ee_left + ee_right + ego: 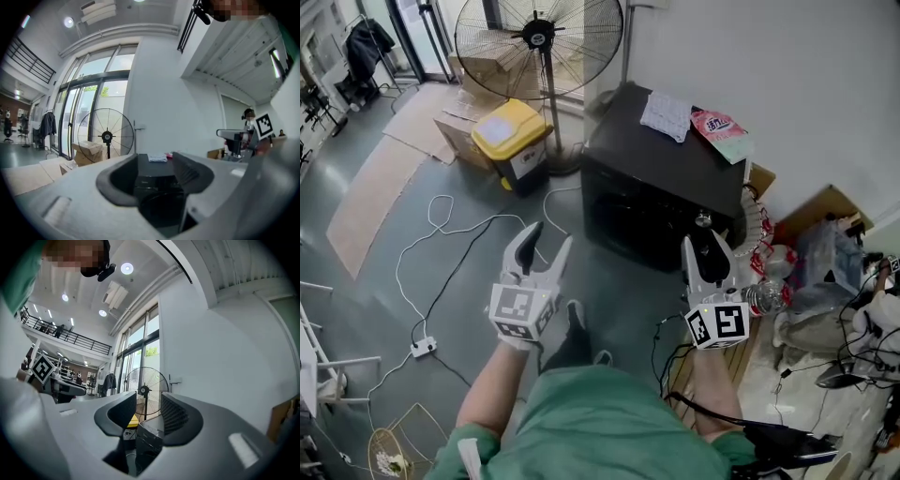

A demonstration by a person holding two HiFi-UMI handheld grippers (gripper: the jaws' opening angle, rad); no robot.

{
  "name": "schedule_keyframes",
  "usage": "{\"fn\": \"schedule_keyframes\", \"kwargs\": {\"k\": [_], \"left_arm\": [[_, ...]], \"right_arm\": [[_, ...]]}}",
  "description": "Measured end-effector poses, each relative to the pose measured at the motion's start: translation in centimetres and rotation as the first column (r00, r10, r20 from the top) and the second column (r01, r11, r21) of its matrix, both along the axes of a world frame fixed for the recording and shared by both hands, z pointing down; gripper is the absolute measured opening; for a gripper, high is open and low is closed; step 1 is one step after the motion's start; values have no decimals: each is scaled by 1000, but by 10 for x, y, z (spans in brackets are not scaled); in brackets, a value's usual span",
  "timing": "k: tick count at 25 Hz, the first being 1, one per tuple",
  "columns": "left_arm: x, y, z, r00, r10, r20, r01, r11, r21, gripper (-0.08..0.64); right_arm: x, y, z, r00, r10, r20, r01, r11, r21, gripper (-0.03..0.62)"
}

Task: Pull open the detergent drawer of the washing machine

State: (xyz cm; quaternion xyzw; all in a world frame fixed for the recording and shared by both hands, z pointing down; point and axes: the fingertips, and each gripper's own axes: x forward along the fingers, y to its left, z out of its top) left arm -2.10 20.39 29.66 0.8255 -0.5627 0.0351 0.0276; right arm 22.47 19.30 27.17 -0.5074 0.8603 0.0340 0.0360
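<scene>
The black washing machine (661, 187) stands on the floor ahead of me, against the white wall. My left gripper (548, 236) has its jaws partly apart and empty. My right gripper (705, 246) gapes wide, also empty. Both are short of the machine.

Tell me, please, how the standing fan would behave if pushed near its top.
The standing fan would probably tip easily: a wide head sits on one thin pole. Its wire cage likely flexes a little under pressure.
</scene>
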Motion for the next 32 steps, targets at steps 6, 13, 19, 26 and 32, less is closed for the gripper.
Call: {"fn": "schedule_keyframes", "kwargs": {"k": [6, 13, 19, 26, 32], "left_arm": [[-4, -50, 18, 999, 18, -38, -20, 999, -29, 230], [-17, -125, 42, 995, 62, -74, -67, 996, -67, 230], [-26, -182, 61, 985, 137, -101, -147, 985, -95, 230], [-32, -226, 89, 957, 254, -140, -274, 951, -146, 233], [-27, -251, 121, 915, 349, -202, -387, 903, -189, 239]], "right_arm": [[-4, -36, 2, 999, 11, -36, -11, 1000, 3, 155], [-20, -101, 10, 997, 36, -66, -37, 999, -16, 155], [-42, -157, 21, 997, 45, -70, -48, 998, -48, 155], [-71, -208, 32, 998, 50, -49, -54, 993, -101, 155], [-87, -237, 41, 998, 47, -46, -53, 989, -140, 155]]}}
